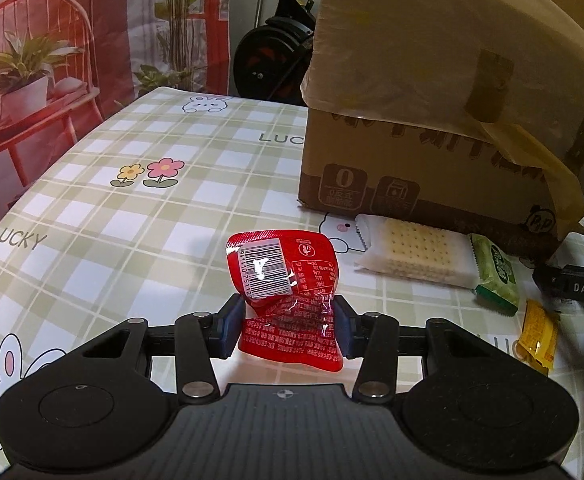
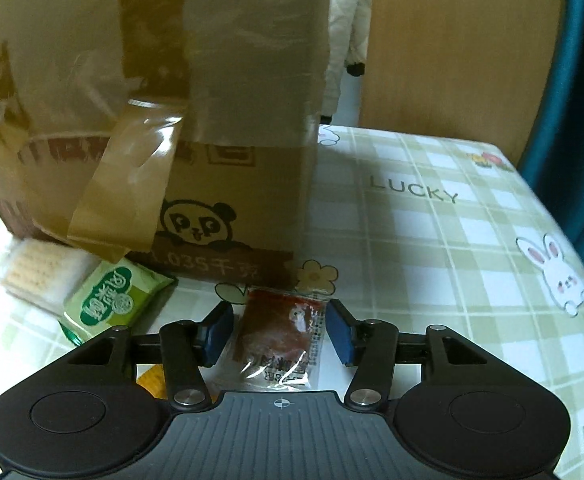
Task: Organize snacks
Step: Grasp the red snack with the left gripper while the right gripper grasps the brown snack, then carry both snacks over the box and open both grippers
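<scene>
1. Snacks sit on checked tablecloth (image 1: 140, 216), most in front of taped cardboard box (image 1: 432, 152).
2. Left gripper (image 1: 289, 328): pads pinch red packet (image 1: 288, 292), barcode side up, raised off the cloth.
3. Right gripper (image 2: 277, 332): jaws part-open around brown snack packet (image 2: 280, 336); small gaps at both pads, not gripped; packet lies on cloth.
4. Cracker pack (image 1: 416, 254), green packet (image 1: 496, 272), yellow packet (image 1: 540, 332) lie near box base.

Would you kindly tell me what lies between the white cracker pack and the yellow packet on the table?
The green snack packet lies between the cracker pack and the yellow packet; the left wrist view shows it.
</scene>
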{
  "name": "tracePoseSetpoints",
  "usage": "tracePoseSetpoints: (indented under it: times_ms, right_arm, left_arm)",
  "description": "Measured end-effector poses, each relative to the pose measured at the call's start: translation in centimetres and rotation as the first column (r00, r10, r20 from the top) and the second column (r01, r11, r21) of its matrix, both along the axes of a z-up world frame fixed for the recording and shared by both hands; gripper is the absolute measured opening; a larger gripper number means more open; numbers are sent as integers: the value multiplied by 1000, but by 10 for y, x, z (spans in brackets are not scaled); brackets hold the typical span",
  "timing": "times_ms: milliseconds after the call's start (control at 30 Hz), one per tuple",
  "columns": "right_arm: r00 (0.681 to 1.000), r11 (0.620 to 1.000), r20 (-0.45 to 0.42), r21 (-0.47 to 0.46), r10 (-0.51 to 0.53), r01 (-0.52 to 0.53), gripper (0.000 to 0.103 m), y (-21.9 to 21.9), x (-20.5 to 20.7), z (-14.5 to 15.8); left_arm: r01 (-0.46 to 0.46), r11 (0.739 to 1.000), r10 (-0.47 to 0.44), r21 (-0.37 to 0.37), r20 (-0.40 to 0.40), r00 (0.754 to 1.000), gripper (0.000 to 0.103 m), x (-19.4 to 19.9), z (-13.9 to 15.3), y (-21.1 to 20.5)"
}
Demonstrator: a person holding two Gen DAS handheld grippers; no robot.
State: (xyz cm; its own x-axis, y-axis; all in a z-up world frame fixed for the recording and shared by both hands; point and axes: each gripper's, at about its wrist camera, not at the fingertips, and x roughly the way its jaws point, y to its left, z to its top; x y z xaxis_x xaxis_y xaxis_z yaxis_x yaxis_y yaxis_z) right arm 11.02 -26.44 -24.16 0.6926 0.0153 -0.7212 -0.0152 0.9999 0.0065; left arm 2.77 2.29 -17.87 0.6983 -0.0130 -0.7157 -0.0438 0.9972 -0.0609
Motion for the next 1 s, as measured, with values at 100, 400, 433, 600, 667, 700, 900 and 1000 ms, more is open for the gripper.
tracePoseSetpoints:
  times_ms: [100, 400, 433, 600, 667, 700, 900, 1000]
  right_arm:
    - [1000, 1000, -1, -3, 13, -13, 45, -2, -2, 1]
    - [999, 998, 54, 57, 3, -6, 33, -24, -37, 9]
    - [997, 998, 74, 62, -1, -3, 33, -27, -41, 13]
    - [982, 997, 184, 71, -30, 17, 33, -42, -59, 40]
    - [971, 996, 236, 80, -44, 25, 33, -49, -63, 56]
    - [964, 996, 263, 80, -47, 26, 33, -51, -64, 65]
    - [890, 997, 454, 80, -32, -5, 33, -56, -64, 132]
    - [847, 997, 532, 59, 11, -51, 34, -53, -54, 163]
  left_arm:
    - [1, 1000, -1, -6, 2, 1000, 49, 0, 0, 0]
    - [0, 1000, 1, -27, 23, 1000, 49, -1, 1, 1]
    - [2, 1000, -1, -28, 27, 1000, 49, -1, 1, 1]
    - [3, 1000, -1, -30, 76, 997, 49, -1, 11, 2]
    - [-3, 1000, 6, -31, 112, 994, 49, 0, 20, 5]
    - [-8, 999, 12, -31, 137, 991, 49, 0, 26, 7]
    - [-11, 1000, 19, -29, 298, 954, 49, 8, 76, 16]
    - [14, 999, 1, -36, 382, 924, 49, 17, 108, 15]
